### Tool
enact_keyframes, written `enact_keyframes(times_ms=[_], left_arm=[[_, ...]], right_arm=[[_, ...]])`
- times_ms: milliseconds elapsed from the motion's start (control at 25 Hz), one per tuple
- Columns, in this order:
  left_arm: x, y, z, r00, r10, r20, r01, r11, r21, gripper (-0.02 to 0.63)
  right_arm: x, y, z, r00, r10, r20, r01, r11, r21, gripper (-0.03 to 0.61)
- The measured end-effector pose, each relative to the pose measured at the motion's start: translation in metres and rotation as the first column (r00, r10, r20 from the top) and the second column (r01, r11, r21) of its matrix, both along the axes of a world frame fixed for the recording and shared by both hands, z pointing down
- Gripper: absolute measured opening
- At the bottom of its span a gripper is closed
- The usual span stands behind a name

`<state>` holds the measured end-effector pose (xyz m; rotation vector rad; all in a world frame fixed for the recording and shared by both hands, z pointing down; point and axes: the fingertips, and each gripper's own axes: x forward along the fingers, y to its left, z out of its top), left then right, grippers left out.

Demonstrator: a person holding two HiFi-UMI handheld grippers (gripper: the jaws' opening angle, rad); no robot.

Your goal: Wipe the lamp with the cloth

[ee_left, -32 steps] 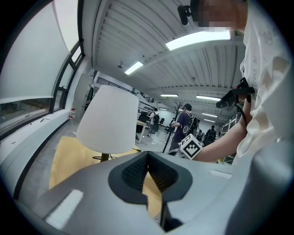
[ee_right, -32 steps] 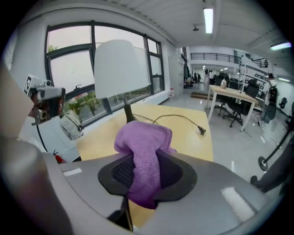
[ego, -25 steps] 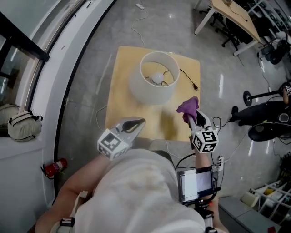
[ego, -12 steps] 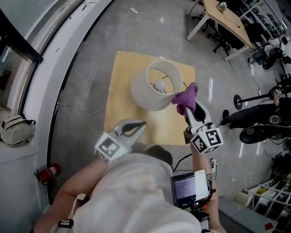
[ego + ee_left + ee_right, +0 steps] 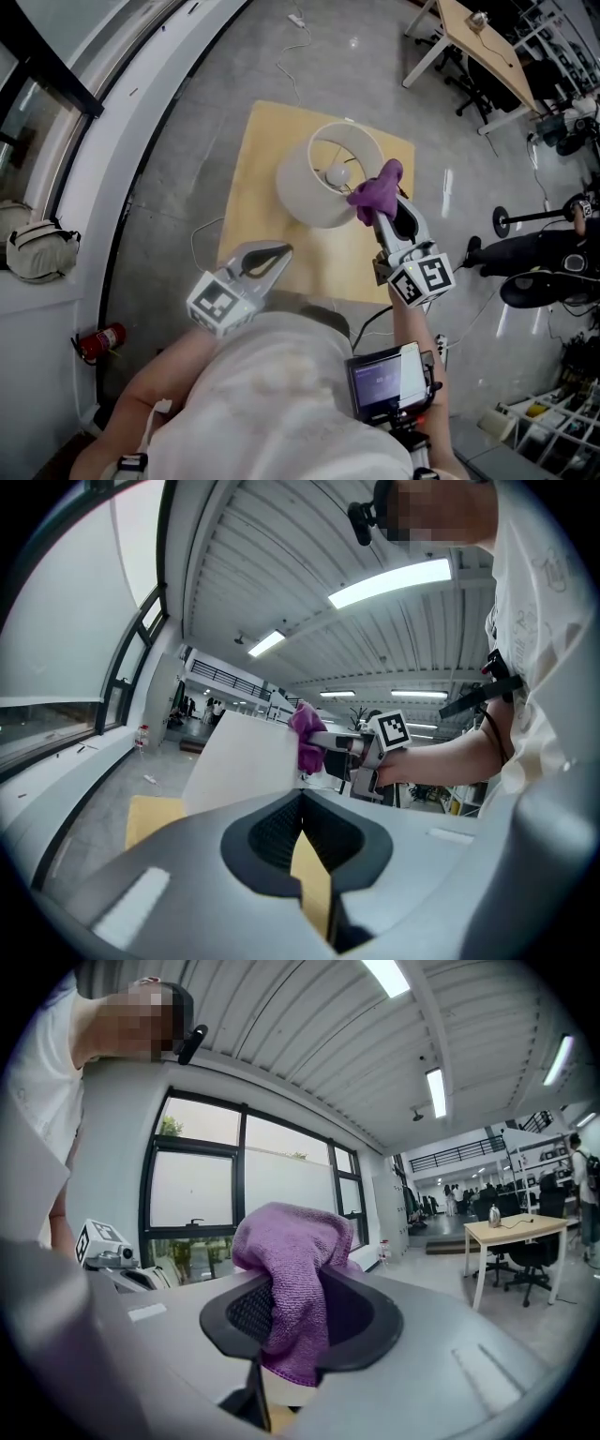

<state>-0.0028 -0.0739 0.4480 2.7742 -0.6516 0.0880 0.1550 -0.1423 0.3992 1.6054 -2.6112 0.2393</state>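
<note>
The lamp's white drum shade (image 5: 323, 187) stands on a small yellow table (image 5: 258, 178), its bulb (image 5: 339, 173) showing inside. My right gripper (image 5: 382, 211) is shut on a purple cloth (image 5: 375, 190), which rests against the shade's right rim. In the right gripper view the cloth (image 5: 292, 1251) bulges up out of the right gripper (image 5: 291, 1312). My left gripper (image 5: 272, 258) hovers over the table's near edge, in front of the shade, jaws together with nothing in them. In the left gripper view the left gripper (image 5: 302, 803) faces the shade (image 5: 244, 761) and the cloth (image 5: 307, 735).
A cable (image 5: 200, 242) trails on the floor left of the table. A fire extinguisher (image 5: 101, 342) and a bag (image 5: 37, 253) lie by the curved window wall. A desk (image 5: 478, 37) and a floor stand (image 5: 525, 220) are at the right. A tablet (image 5: 384, 375) hangs at the person's waist.
My right gripper has risen and carried the cloth from the table's right side up to the shade's right rim. The left gripper has lifted slightly.
</note>
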Motion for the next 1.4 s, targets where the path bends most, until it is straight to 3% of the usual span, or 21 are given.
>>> enact_keyframes(times_ms=[440,680,1000,1400], left_arm=[[0.034,-0.007,-0.014,0.999,-0.037,0.028,0.037,0.999,-0.008,0.002],[0.047,-0.007,-0.015,0.999,-0.033,0.043,0.033,0.999,0.010,0.002],[0.072,-0.001,-0.019,0.996,0.012,0.087,-0.012,1.000,0.005,0.002],[0.127,0.007,-0.033,0.991,0.095,0.093,-0.099,0.994,0.036,0.002]], right_arm=[[0.003,0.004,0.041,0.998,-0.067,0.018,0.067,0.997,-0.034,0.124],[0.001,0.010,0.086,0.996,-0.080,0.044,0.084,0.991,-0.104,0.124],[0.005,0.021,0.139,0.995,-0.093,0.046,0.102,0.964,-0.245,0.124],[0.057,0.015,0.127,0.997,-0.050,0.056,0.062,0.967,-0.247,0.124]])
